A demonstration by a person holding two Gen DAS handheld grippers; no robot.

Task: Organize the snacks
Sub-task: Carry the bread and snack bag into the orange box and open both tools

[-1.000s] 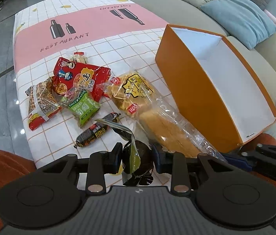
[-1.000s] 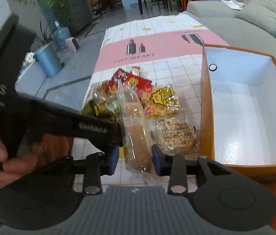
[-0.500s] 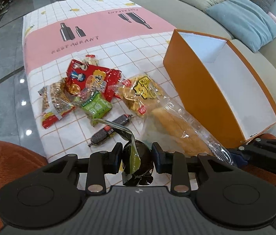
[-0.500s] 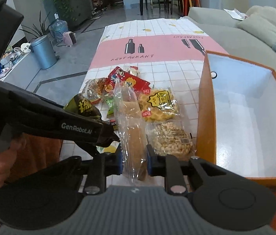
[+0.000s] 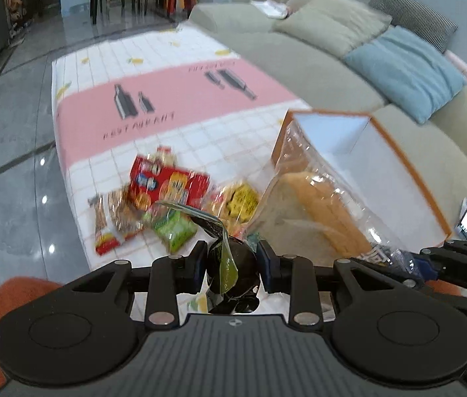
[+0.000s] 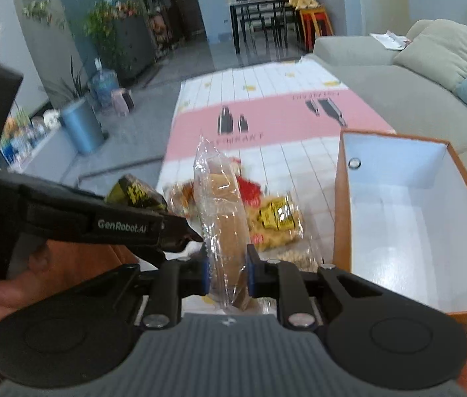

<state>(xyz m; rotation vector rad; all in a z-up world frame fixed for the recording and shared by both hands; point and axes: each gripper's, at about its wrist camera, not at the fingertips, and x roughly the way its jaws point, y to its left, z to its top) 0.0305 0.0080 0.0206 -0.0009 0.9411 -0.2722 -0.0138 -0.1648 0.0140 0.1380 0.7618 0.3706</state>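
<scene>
The right claw (image 6: 226,269) is clamped on the near end of a bread bag (image 6: 221,211), which stands up off the table (image 6: 273,115) just left of the orange box (image 6: 341,205). The left claw (image 5: 231,266) is closed on a dark pouch (image 5: 230,269) with a green-edged flap, held above the near end of the table, well left of the box. Both loads are lifted — neither is over the box opening yet.

The step in hand looks like carrying the bread into the box. To do it well, the right claw should probably lift until the bag's lower end clears the box wall, then travel right over the white floor of the box (image 6: 415,231) before lowering. The bag is long and soft, so it will likely sag and swing; a slow sideways move keeps the free end from catching the rim. Laying it along the box's length, against one wall, would leave room for the rest. The grip should stay light, as bread crushes easily.

The left claw sits close to the bag in the right view, so the pouch should wait left of the box until the bread is down. The remaining packets (image 5: 173,195) lie in a heap on the table left of the box.
</scene>
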